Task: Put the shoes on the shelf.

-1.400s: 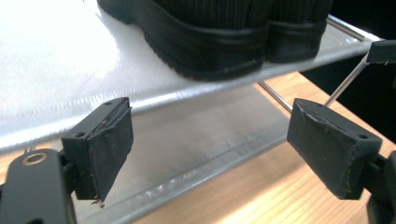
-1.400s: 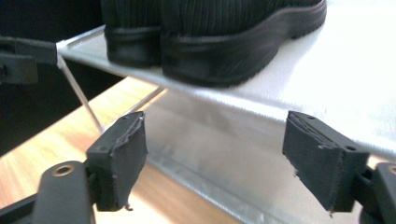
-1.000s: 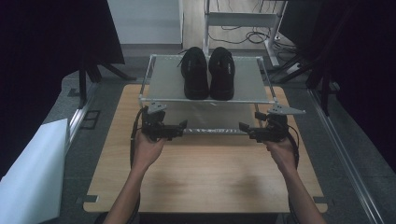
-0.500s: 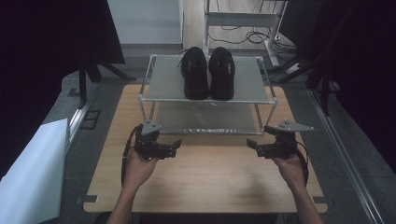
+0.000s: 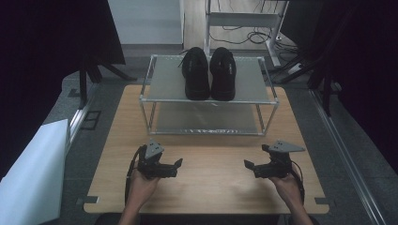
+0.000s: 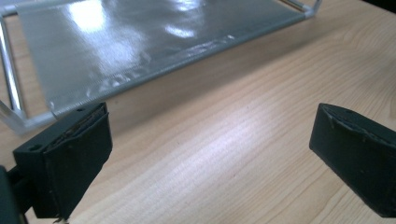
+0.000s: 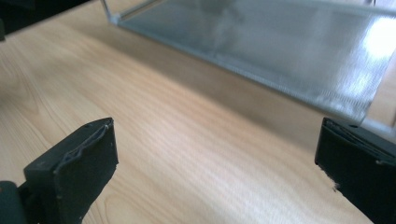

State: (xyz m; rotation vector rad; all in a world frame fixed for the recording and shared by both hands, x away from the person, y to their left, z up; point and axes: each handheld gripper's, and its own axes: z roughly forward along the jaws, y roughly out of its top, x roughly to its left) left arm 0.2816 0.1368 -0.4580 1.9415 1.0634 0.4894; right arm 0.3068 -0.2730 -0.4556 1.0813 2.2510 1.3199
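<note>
- High view, shoe rack (image 5: 209,99): two-tier metal frame with grey mesh shelves, standing at the far half of the wooden table (image 5: 206,197), square to the person's side. Placement puts the long front rail within reach of both hands.
- Pair of black shoes (image 5: 209,72): side by side and touching on the top shelf, near its middle, toes toward the person. Lower shelf (image 6: 140,51) bare.
- Left gripper (image 5: 179,162): held in the person's left hand low over the table, near side of the rack, well apart from it, jaws pointing inward toward the other gripper. Left gripper view has both black pads (image 6: 74,158) spread wide with bare wood between them; nothing held.
- Right gripper (image 5: 247,165): mirrors the left, held in the right hand low over the table near its right edge. Its jaws have just been opening and now stand fully apart; right gripper view shows one pad (image 7: 79,168) at each side with bare tabletop between, nothing gripped.
- Both gripper views look across the wood at the rack's lower shelf and front rail (image 7: 243,74), which lies beyond the pads, not touched.
- Judgement: the rack appears released and parked, shoes aboard; both hands empty, clear of the frame.
- Surroundings: white sheet (image 5: 28,178) off the table's left edge; cables on the floor behind.
</note>
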